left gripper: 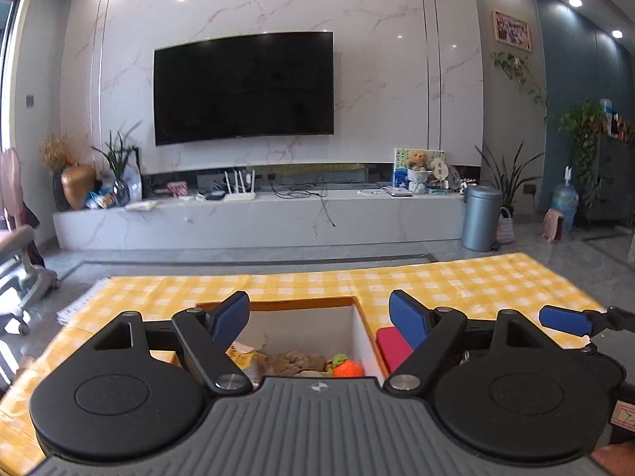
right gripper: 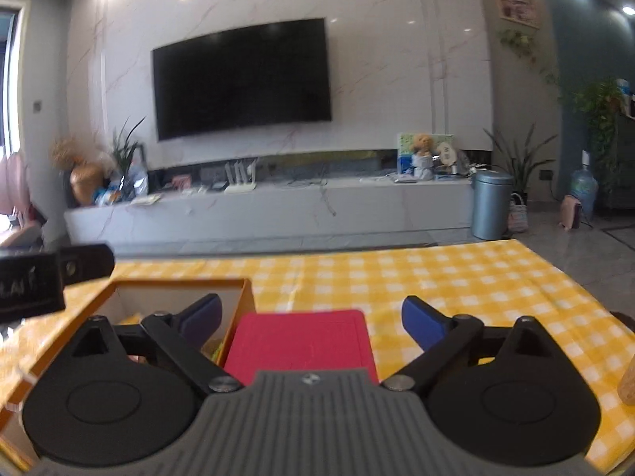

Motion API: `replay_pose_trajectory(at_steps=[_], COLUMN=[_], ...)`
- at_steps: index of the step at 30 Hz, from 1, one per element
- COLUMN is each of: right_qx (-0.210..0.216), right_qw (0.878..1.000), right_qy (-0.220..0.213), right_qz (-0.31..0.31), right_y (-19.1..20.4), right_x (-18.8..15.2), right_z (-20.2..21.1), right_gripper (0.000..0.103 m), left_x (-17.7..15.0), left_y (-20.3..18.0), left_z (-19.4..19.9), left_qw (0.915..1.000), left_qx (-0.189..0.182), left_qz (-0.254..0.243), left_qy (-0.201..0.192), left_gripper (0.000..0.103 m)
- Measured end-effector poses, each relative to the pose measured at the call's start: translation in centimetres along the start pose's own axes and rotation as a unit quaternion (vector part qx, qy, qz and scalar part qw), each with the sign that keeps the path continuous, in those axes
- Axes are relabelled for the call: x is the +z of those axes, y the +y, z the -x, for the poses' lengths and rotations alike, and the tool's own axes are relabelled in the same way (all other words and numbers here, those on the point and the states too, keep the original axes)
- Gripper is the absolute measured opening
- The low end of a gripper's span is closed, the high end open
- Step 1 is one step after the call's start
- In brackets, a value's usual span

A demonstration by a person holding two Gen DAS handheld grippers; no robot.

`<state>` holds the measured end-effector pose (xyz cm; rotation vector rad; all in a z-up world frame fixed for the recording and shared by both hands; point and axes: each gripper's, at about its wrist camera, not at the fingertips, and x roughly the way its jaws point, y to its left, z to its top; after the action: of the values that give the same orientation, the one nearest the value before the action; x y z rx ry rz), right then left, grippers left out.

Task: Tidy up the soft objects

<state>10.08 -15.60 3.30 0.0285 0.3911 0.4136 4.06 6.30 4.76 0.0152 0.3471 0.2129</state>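
An open cardboard box (left gripper: 278, 304) with white inner walls stands on the yellow checked tablecloth (left gripper: 456, 281). Inside lie a brown plush toy (left gripper: 293, 361), an orange knitted toy (left gripper: 348, 369) and a yellow packet (left gripper: 246, 357). My left gripper (left gripper: 317, 317) hovers open above the box with nothing between its fingers. A flat red soft pad (right gripper: 301, 341) lies on the cloth just right of the box (right gripper: 178, 283). My right gripper (right gripper: 313, 319) stands wide open over the pad, its pads clear of it. One blue right fingertip (left gripper: 563, 319) shows in the left wrist view.
The table's far edge (right gripper: 357, 254) drops to a grey tiled floor. Beyond are a low marble TV bench (left gripper: 258, 218), a wall TV and a grey bin (left gripper: 480, 218). A tan object (right gripper: 629, 384) sits at the right edge of the table.
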Motion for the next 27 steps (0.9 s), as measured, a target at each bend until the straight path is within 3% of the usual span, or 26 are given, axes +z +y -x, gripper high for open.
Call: replay_pose_trajectory(at_steps=[3, 9, 18, 27], right_qx=[0.023, 0.046, 0.040, 0.034], right_qw=[1.000, 0.998, 0.997, 0.997], right_qy=[0.009, 0.011, 0.033, 0.053], right_qz=[0.017, 0.051, 0.051, 0.041], right_y=[0.5, 2.0, 2.0, 1.6], right_x=[-0.9, -1.6, -2.3, -2.8], right_z=[0.1, 0.2, -0.3, -0.6], right_gripper=[0.093, 0.093, 0.093, 0.093], left_x=[-1.4, -2.9, -3.7, -4.0], left_y=[-0.5, -0.1, -0.4, -0.7], left_z=[0.3, -0.4, -1.1, -0.9], left_qw=[0.9999, 0.9995, 0.9978, 0.9984], left_qx=[0.014, 0.008, 0.003, 0.015], left_qz=[0.001, 0.022, 0.052, 0.037], left_qy=[0.006, 0.024, 0.040, 0.040], left_gripper=[0.094, 0.095, 0.095, 0.095])
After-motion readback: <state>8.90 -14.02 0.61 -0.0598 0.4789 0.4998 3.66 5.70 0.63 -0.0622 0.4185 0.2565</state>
